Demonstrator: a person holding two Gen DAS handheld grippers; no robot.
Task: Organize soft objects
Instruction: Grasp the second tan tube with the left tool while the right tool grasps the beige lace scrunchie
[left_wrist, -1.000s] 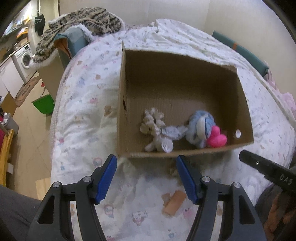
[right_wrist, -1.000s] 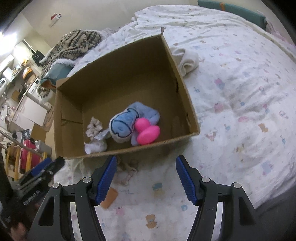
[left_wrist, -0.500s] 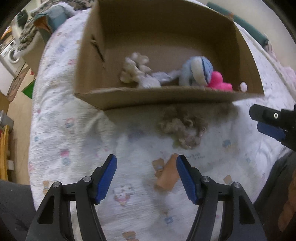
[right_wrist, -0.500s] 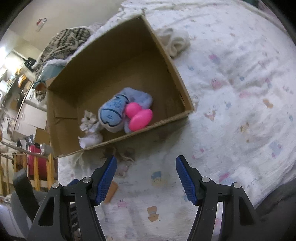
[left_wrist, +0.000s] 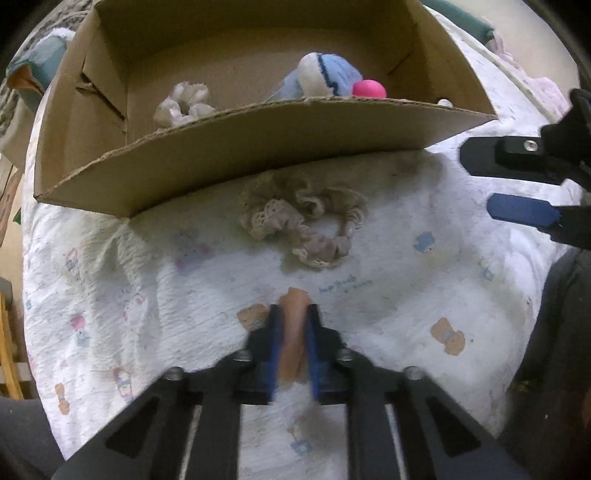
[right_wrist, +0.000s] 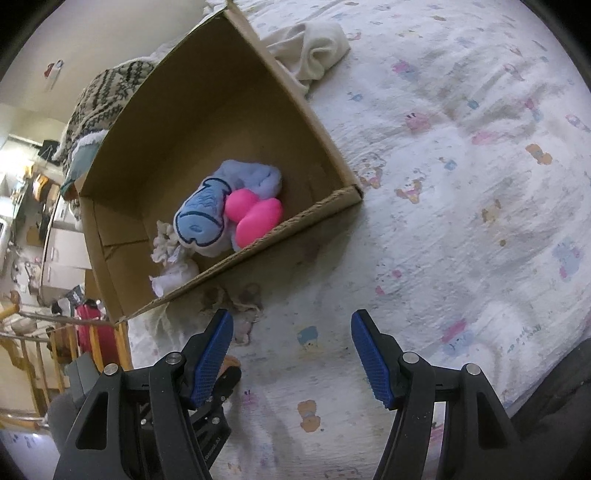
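step: grasp | left gripper (left_wrist: 292, 328) clamps orange soft piece (left_wrist: 293, 332) on the bedsheet before cardboard box (left_wrist: 258, 147) | right gripper (right_wrist: 291, 350) jaws apart, idle | next: lift over box's near wall, release

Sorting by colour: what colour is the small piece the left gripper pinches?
Peach-orange piece, clearest in left wrist view.

Our left gripper (left_wrist: 293, 325) pinches a small peach-colored piece (left_wrist: 293, 314) lying on the printed bedsheet (left_wrist: 147, 295). Just ahead we see a beige lace scrunchie (left_wrist: 303, 218) beside the cardboard box (left_wrist: 258, 140). Inside the box sit a white scrunchie (left_wrist: 184, 103), a blue plush (left_wrist: 325, 79) and a pink toy (left_wrist: 368, 89). Our right gripper (left_wrist: 517, 184) hangs with jaws apart at the right edge.
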